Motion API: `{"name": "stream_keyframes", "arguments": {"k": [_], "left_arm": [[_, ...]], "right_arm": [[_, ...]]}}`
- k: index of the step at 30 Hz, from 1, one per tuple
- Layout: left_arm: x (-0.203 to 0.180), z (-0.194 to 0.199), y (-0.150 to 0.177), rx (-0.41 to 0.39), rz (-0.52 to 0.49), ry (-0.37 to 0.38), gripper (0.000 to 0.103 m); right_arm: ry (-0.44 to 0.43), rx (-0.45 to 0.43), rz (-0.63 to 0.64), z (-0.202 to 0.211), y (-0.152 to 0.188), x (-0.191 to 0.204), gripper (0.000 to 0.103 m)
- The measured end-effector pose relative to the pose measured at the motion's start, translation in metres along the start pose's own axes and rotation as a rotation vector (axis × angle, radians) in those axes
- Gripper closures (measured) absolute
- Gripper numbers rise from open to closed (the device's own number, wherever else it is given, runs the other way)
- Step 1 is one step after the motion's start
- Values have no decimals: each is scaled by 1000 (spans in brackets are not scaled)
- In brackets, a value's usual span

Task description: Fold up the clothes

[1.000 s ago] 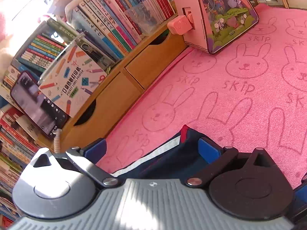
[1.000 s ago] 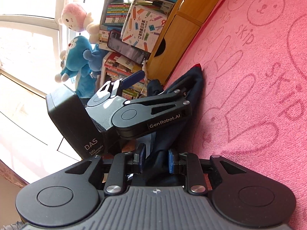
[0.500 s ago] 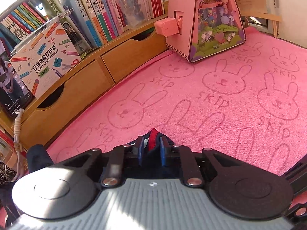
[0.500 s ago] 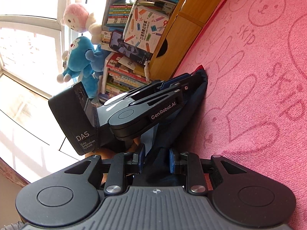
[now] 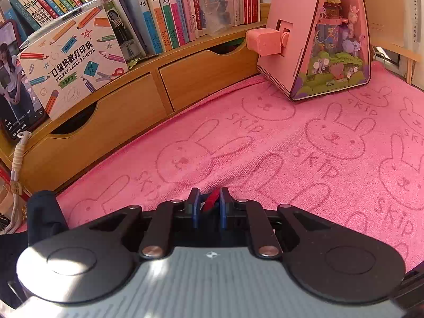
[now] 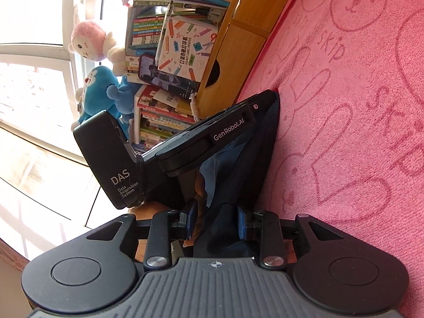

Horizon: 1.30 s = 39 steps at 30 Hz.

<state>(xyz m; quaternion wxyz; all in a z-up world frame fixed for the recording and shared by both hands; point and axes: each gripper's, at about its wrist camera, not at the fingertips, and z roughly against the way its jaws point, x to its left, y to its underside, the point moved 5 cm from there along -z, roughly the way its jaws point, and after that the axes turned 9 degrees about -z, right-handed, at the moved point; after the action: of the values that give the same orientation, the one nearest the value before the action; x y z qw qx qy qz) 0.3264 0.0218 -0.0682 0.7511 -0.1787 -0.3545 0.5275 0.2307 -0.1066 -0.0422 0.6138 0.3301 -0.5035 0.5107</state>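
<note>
Since a second ago, the left gripper [image 5: 209, 206] has snapped from wide open to clamped on the dark navy garment's [image 6: 254, 164] red-trimmed edge, and has rolled so the wooden shelf [image 5: 106, 122] now runs nearly level across its view. At far left, a phone [image 5: 16, 79] leans against the pocket label printer box [image 5: 74, 58], with upright books [image 5: 169, 10] behind them. Farther right, a pink toy house [image 5: 318, 34] stands on the pink bunny-print towel [image 5: 318, 159]. Seen from the right wrist, the left gripper [image 6: 265, 106] lifts one corner of the garment above the towel, the cloth hanging taut between both tools. The right gripper [image 6: 216, 221] is closing its jaws on the bunched lower end of the garment, the pads pressing the fabric. Pink [image 6: 90, 39] and blue [image 6: 100, 90] plush toys sit by the window.
</note>
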Motion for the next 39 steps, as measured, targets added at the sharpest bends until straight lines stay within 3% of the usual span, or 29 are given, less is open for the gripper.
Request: {"name": "stream_keyframes", "arguments": {"k": [1, 5, 15, 20, 23, 25, 27, 31, 36, 39], "left_arm": [[0, -1, 0, -1, -1, -3, 88], [-5, -2, 0, -8, -24, -40, 88], [-6, -4, 1, -28, -20, -66, 88], [1, 0, -2, -33, 31, -45, 84], [21, 22, -6, -80, 137, -15, 72], [36, 47, -8, -125, 172, -1, 38], [47, 75, -4, -158, 156, -13, 25], [73, 128, 34, -180, 131, -73, 16], [108, 175, 111, -141, 144, -177, 15], [126, 184, 167, -53, 174, -242, 15]], "right_arm": [[29, 2, 3, 0, 1, 0, 90], [98, 43, 32, 10, 12, 1, 91], [119, 60, 41, 48, 37, -4, 91], [185, 66, 135, 59, 61, 4, 90], [189, 49, 153, 72, 74, 10, 75], [179, 27, 150, 81, 80, 16, 49], [228, -26, 199, 88, 83, 26, 39], [361, -168, 372, 92, 91, 54, 39], [510, -186, 616, 65, 117, 80, 38], [629, -198, 771, 42, 135, 90, 36]]}}
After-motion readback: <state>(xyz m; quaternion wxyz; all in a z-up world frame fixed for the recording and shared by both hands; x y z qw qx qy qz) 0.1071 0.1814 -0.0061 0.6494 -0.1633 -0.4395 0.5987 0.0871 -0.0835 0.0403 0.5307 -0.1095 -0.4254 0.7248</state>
